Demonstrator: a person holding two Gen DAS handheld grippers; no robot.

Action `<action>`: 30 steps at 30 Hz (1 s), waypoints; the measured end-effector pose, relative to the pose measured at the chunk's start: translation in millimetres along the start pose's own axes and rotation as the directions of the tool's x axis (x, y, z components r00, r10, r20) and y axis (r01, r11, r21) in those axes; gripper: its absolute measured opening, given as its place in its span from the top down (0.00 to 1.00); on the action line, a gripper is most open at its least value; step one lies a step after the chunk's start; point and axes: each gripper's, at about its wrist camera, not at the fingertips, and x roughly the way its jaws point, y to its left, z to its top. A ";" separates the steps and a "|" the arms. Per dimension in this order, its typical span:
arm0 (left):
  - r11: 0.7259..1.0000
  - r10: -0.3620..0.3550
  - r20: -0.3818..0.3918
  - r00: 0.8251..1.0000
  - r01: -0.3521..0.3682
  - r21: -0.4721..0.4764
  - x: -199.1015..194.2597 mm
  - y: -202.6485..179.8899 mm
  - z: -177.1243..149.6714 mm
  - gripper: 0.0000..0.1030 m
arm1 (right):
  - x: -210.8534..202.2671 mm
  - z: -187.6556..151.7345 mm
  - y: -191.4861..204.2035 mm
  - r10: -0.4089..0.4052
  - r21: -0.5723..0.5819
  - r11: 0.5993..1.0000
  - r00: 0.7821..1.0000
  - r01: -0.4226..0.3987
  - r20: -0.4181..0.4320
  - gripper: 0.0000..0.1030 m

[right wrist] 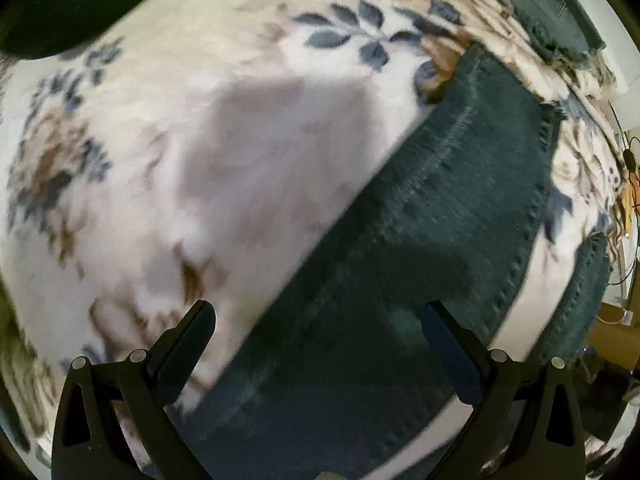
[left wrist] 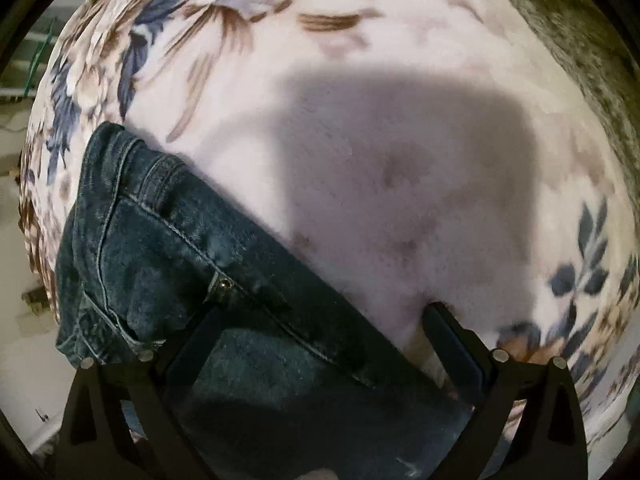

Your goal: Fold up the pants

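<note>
Dark blue denim pants lie flat on a floral blanket. The left wrist view shows the waist end (left wrist: 168, 248), with a pocket seam and a metal rivet (left wrist: 223, 285). My left gripper (left wrist: 320, 312) is open, just above the denim, its jaws straddling the fabric's upper edge. The right wrist view shows a pant leg (right wrist: 452, 208) running to its hem at the upper right. My right gripper (right wrist: 318, 312) is open above the leg, its left finger (right wrist: 192, 340) over the blanket and its right finger (right wrist: 448, 344) over the denim.
The white blanket (left wrist: 360, 100) with blue and brown flowers covers the bed; it also shows in the right wrist view (right wrist: 200, 140). A second denim piece (right wrist: 556, 12) lies at the far upper right. The bed's edge, cables and a cardboard box (right wrist: 616, 316) are at the right.
</note>
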 end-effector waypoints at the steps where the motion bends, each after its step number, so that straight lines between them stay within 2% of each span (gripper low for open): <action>1: 1.000 0.006 0.018 1.000 -0.006 -0.001 -4.0 -0.6 -1.8 0.13 | 7.9 3.5 0.3 -0.011 0.010 1.000 1.000 0.011 -0.008 0.03; 3: 1.000 0.018 0.063 0.998 -0.018 0.001 -16.7 1.4 -8.7 0.34 | 16.6 6.6 -1.5 -0.007 0.026 1.000 1.000 0.008 -0.022 0.11; 4: 0.999 0.034 0.086 0.996 -0.033 -0.003 -24.6 4.8 -13.7 0.62 | 19.3 7.6 -4.1 -0.001 0.038 0.999 1.000 0.002 -0.025 0.23; 5: 1.000 0.020 0.100 0.995 -0.019 -0.009 -31.1 8.5 -18.0 0.75 | 19.4 8.2 -6.4 0.002 0.040 0.999 1.000 -0.001 -0.020 0.30; 7: 1.000 -0.020 0.132 0.991 0.022 -0.011 -46.8 19.4 -30.5 0.83 | 17.8 8.2 -11.2 -0.013 0.025 1.000 1.000 0.013 -0.003 0.67; 8: 0.999 -0.046 0.147 0.988 0.047 -0.008 -55.1 24.6 -37.6 0.88 | 15.9 6.8 -14.4 0.007 0.018 1.000 1.000 -0.007 0.006 0.74; 9: 0.997 -0.074 0.169 0.983 0.076 -0.001 -67.3 31.7 -47.6 0.88 | 14.4 4.8 -17.5 0.031 0.007 0.999 1.000 -0.031 0.005 0.86; 14: 0.988 -0.155 0.259 0.953 0.148 0.048 -127.0 63.4 -101.6 0.92 | -9.0 -13.0 -42.5 0.125 -0.024 0.992 0.991 -0.124 0.041 0.92; 18: 0.968 -0.250 0.321 0.913 0.241 0.069 -181.7 111.2 -157.3 0.93 | -38.2 -35.2 -70.4 0.212 -0.067 0.976 0.974 -0.207 0.085 0.92; 21: 0.956 -0.294 0.358 0.886 0.282 0.085 -195.8 152.0 -193.5 0.95 | -72.8 -53.1 -93.7 0.276 -0.093 0.959 0.956 -0.267 0.102 0.93; 23: 0.950 -0.311 0.369 0.876 0.298 0.093 -198.1 179.9 -224.9 0.95 | -95.5 -60.8 -121.1 0.305 -0.103 0.950 0.946 -0.295 0.106 0.93; 26: 0.949 -0.312 0.353 0.882 0.307 0.073 -164.3 203.3 -243.7 0.95 | -110.8 -91.9 -175.2 0.319 -0.139 0.943 0.940 -0.302 0.121 0.93; 28: 0.955 -0.292 0.334 0.896 0.291 0.053 -118.2 217.8 -229.1 0.95 | -104.3 -115.6 -203.4 0.302 -0.161 0.946 0.945 -0.281 0.122 0.93; 30: 0.965 -0.258 0.313 0.914 0.259 0.040 -82.6 234.4 -241.6 0.95 | -90.3 -130.6 -227.8 0.279 -0.170 0.951 0.955 -0.259 0.104 0.93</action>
